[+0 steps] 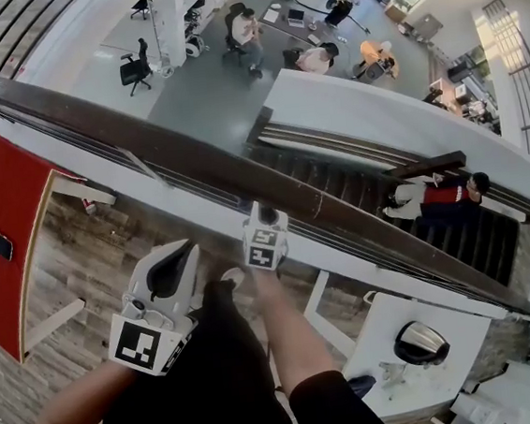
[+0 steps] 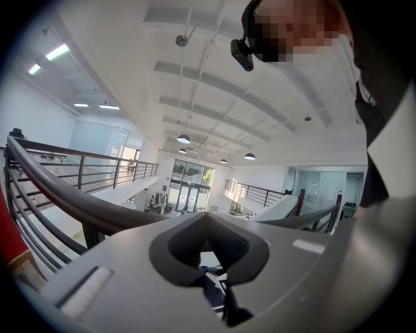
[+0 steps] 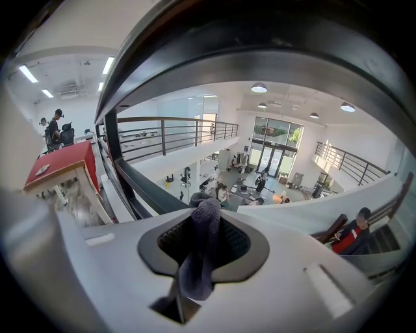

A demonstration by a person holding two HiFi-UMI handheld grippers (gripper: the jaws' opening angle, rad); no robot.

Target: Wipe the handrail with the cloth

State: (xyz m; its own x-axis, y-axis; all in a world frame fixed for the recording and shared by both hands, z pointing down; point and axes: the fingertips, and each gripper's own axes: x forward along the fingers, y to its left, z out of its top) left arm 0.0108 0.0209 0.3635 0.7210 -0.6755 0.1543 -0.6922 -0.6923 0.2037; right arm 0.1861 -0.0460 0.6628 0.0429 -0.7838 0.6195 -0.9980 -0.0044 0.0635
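Note:
A dark brown handrail crosses the head view from upper left to lower right. My right gripper points up at its near underside, shut on a grey-blue cloth. In the right gripper view the cloth bunches between the pads, its top poking out at the tips of my right gripper, and the handrail arcs close overhead. My left gripper hangs lower and to the left, short of the rail. In the left gripper view my left gripper is shut on nothing, with the handrail beyond it.
Thin railing bars run under the handrail. Past it is a drop to a lower floor with people at desks and a staircase with a person in red. A red panel stands left, a white table lower right.

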